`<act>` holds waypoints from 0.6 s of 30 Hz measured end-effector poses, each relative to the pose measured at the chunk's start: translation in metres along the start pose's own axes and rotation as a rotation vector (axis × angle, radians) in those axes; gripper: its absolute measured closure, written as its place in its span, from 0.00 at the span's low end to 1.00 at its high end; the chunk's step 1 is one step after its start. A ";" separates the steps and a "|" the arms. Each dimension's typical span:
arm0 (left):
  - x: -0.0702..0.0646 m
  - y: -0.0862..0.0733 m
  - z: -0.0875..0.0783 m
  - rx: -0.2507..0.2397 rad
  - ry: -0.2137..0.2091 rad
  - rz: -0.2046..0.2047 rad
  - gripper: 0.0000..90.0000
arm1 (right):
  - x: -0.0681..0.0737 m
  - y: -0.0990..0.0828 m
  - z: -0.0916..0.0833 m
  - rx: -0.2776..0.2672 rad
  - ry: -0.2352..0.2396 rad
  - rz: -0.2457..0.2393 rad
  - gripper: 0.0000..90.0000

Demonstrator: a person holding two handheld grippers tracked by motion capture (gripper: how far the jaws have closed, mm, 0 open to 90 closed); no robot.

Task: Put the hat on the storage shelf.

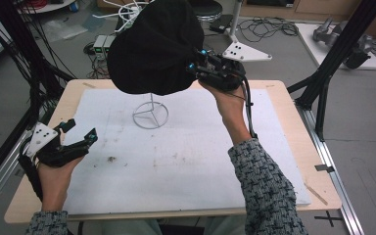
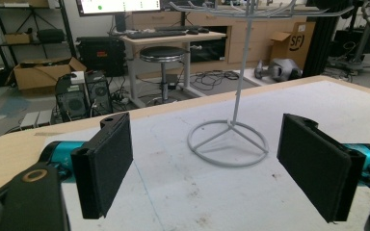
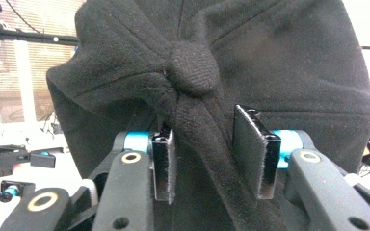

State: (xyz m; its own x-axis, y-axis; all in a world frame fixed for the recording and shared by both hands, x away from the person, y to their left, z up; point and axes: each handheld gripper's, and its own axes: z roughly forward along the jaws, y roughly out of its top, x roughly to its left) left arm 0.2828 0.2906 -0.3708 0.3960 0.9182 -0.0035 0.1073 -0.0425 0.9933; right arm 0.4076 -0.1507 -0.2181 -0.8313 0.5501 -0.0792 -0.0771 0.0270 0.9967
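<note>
**Black cap on the wire stand, right gripper at its crown**

High view. A white wire stand (image 1: 150, 115) rests on the white mat (image 1: 186, 161) that covers the wooden table (image 1: 293, 105); its ring base lies flat near the mat's far edge, and its thin stem rises into a black cap (image 1: 154, 46) that hides the stand's upper part. The right gripper (image 1: 198, 66) meets the cap on its right side, held up off the table by a hand (image 1: 227, 100) whose patterned sleeve (image 1: 267, 188) comes in from the bottom edge. The left gripper (image 1: 81, 129) lies low over the mat's near-left corner, well apart from the cap and the stand.

Right gripper view. The cap (image 3: 221, 67) stands directly ahead, its round top button (image 3: 191, 72) just above the jaws. A thick fold of the fabric runs down between the two pads; the left pad (image 3: 163, 166) lies against the fold, while the right pad stands a little clear of it — the jaws are part-way open and do not clamp the cloth.

Left gripper view. The jaws stand wide apart with nothing between them — beyond the gap lie the mat (image 2: 183, 187) and the stand's ring base (image 2: 229, 143), its stem rising to the top edge.
</note>
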 end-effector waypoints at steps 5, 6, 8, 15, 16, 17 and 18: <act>0.000 0.000 0.000 -0.002 0.003 -0.003 0.22 | 0.001 -0.005 0.001 0.018 -0.019 -0.006 0.63; 0.001 0.000 0.000 -0.002 0.004 -0.004 0.22 | 0.001 -0.005 0.001 0.018 -0.019 -0.006 0.63; 0.001 0.000 -0.001 -0.001 0.004 -0.004 0.22 | 0.001 -0.008 0.000 0.030 -0.028 -0.005 0.59; 0.002 0.000 -0.001 -0.002 0.008 -0.006 0.23 | 0.001 -0.012 -0.002 0.052 -0.052 -0.014 0.51; 0.002 0.000 -0.001 -0.001 0.008 -0.005 0.22 | 0.002 -0.012 -0.002 0.050 -0.054 -0.015 0.49; 0.002 0.000 -0.001 -0.001 0.008 -0.005 0.22 | 0.002 -0.013 -0.003 0.052 -0.050 -0.017 0.48; 0.002 0.000 -0.002 -0.001 0.008 -0.005 0.22 | 0.002 -0.013 -0.003 0.052 -0.050 -0.017 0.48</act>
State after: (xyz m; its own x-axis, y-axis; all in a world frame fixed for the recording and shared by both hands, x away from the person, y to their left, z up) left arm 0.2823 0.2932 -0.3707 0.3884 0.9215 -0.0075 0.1084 -0.0376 0.9934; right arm 0.4054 -0.1530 -0.2311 -0.8012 0.5906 -0.0960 -0.0611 0.0790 0.9950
